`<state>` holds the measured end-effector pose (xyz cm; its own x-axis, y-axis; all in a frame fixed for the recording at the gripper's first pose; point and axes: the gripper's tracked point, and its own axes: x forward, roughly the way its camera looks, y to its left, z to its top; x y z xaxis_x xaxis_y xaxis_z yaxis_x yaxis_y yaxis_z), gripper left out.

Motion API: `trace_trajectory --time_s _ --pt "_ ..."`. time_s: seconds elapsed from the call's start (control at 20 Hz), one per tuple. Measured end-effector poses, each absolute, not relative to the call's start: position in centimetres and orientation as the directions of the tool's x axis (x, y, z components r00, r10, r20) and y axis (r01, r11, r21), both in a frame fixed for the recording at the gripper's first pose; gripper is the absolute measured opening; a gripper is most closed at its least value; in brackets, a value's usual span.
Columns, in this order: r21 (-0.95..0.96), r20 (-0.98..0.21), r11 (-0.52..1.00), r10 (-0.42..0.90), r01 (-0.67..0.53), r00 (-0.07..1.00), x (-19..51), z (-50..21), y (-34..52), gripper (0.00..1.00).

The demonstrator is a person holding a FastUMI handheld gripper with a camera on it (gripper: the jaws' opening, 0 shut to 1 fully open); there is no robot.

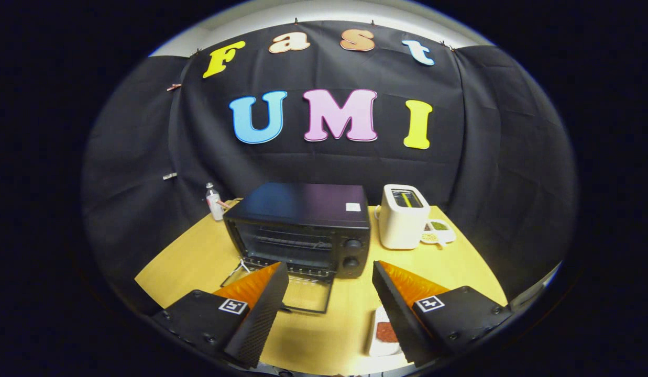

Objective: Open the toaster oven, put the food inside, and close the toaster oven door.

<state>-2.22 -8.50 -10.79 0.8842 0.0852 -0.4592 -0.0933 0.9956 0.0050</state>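
Note:
The black toaster oven [308, 222] stands on the wooden table [198, 256], just beyond my fingers. Its glass door [305, 294] is folded down flat toward me, and the wire rack inside shows. My gripper [330, 266] is open, fingers spread wide, with nothing between them. The left fingertip hangs over the lowered door's left part. A white plate with reddish-brown food [385, 332] lies on the table close under the right finger, which hides part of it.
A white pop-up toaster [401, 215] stands right of the oven, with a small white dish of green and pale bits [438, 231] beside it. A small bottle [214, 201] stands at the back left by the black cloth wall.

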Motion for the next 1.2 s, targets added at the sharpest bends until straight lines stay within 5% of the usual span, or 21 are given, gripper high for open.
trace_trajectory --time_s 0.6,1.2 --pt "0.256 -0.654 0.967 0.186 -0.017 0.734 -3.7 -18.0 -22.2 0.99" --pt "0.475 -0.772 0.869 0.335 0.140 0.540 -6.8 -27.8 -23.8 0.96"
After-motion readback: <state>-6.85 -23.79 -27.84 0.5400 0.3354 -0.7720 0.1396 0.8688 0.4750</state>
